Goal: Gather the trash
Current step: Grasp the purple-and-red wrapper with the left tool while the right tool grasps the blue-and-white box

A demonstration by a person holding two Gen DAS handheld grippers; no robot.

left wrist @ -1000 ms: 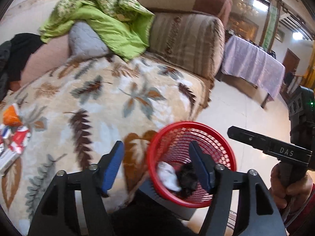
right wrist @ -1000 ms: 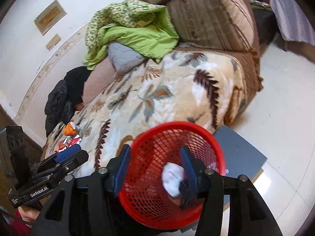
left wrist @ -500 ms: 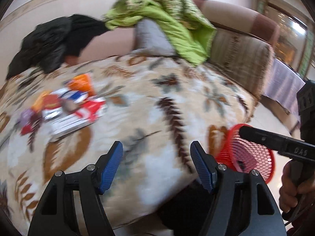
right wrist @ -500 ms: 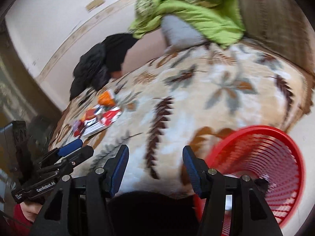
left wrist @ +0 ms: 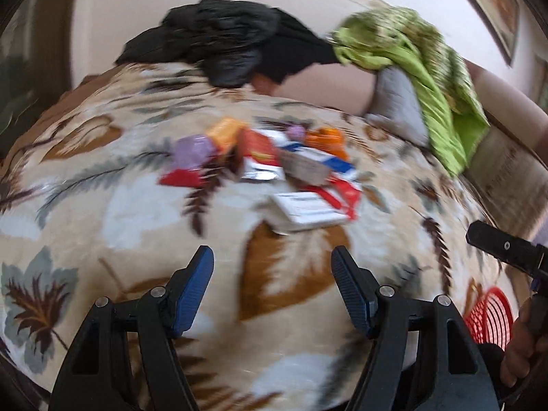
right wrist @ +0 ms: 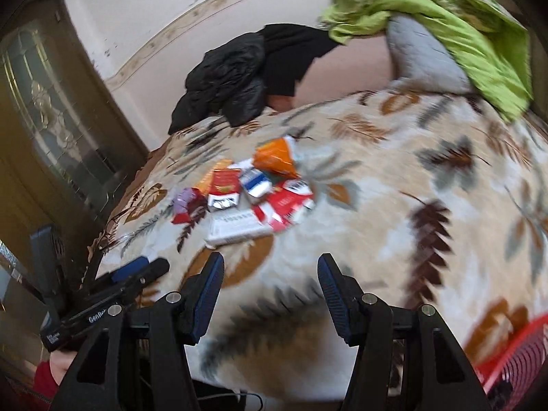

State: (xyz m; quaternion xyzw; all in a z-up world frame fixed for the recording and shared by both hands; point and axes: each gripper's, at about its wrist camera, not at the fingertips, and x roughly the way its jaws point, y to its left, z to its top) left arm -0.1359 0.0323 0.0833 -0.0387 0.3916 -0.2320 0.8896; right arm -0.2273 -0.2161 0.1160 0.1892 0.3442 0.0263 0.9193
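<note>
Both views are swinging away from the red basket (left wrist: 489, 318) toward the litter. On the left wrist view, the left gripper (left wrist: 272, 267) is hovering with blue pads spread and nothing between them, above the leaf-patterned blanket (left wrist: 102, 205); the pile of wrappers (left wrist: 274, 167) is lying just beyond. On the right wrist view, the right gripper (right wrist: 270, 274) is likewise hanging spread and empty, the wrappers (right wrist: 250, 195) lying ahead to its left, the basket's rim (right wrist: 513, 363) showing at the lower right.
</note>
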